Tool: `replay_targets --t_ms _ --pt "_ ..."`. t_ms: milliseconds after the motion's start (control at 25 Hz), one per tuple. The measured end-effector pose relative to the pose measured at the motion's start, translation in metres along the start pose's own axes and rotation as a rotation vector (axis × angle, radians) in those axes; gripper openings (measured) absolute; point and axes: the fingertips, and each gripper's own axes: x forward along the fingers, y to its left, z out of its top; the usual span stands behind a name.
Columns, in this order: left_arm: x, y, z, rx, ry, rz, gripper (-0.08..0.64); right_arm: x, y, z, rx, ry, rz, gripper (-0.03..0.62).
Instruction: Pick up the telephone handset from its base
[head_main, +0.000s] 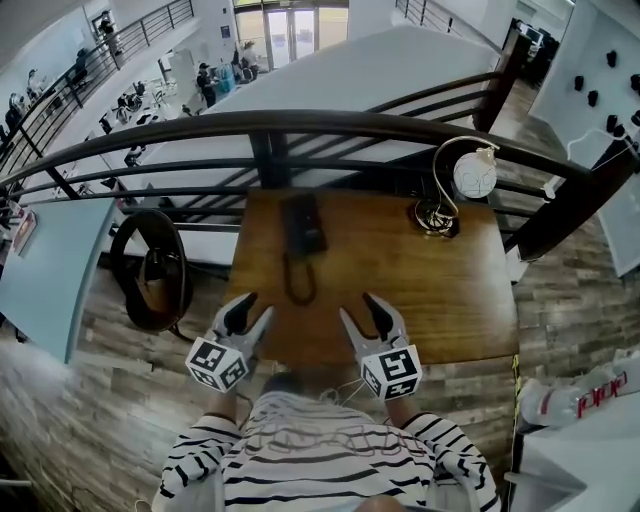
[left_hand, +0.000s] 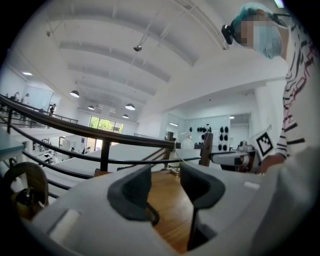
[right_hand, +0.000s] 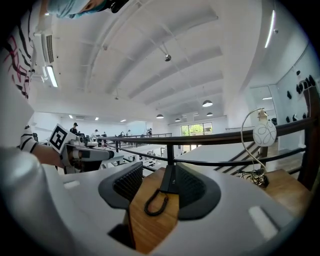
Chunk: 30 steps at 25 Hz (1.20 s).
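My left gripper (head_main: 250, 312) has its jaws spread wide with nothing between the pads. In the left gripper view only bare wood shows through the gap, with a bend of the coiled cord (left_hand: 152, 215) just behind the left pad. My right gripper (head_main: 362, 312) is spread the same way and is just as empty. In the right gripper view the telephone (right_hand: 169, 180) sits framed in the gap, but it is farther down the table and well clear of the pads.

Both grippers hover side by side over the near edge of the wooden table (head_main: 440, 290), pointing away from me and nearly level. Their marker cubes, left (head_main: 218, 362) and right (head_main: 392, 372), are closest to my body. My hands are in striped sleeves (head_main: 200, 465) behind them.

The handset (head_main: 302, 222) is on its base at the far middle of the table, close to the railing (head_main: 300, 125). The two read as one black block lying lengthwise away from me, and I cannot tell where the handset ends and the base begins. The cord hangs off the near end of the phone in a loop on the wood, reaching back toward the space between my grippers without touching either.

On the far right corner stands a lamp with a curved metal stem and a white globe (head_main: 474, 175), and its base (head_main: 437, 217) is well apart from the phone. Off the table's left side, on the plank floor, stands a dark round-framed chair (head_main: 150, 270).
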Motion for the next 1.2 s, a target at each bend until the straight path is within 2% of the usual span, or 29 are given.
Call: replay_targets --t_ms 240,680,1200 --pt "0.036 0.031 0.013 0.006 -0.003 -0.004 0.179 0.031 -0.02 -0.003 0.01 0.017 -0.012 0.198" --pt "0.108 0.105 0.037 -0.032 0.035 -0.079 0.186 0.124 -0.044 0.002 0.006 0.053 -0.034 0.196" --pt "0.191 0.188 0.052 -0.065 0.069 -0.16 0.189 0.227 -0.077 -0.01 -0.004 0.104 -0.094 0.189"
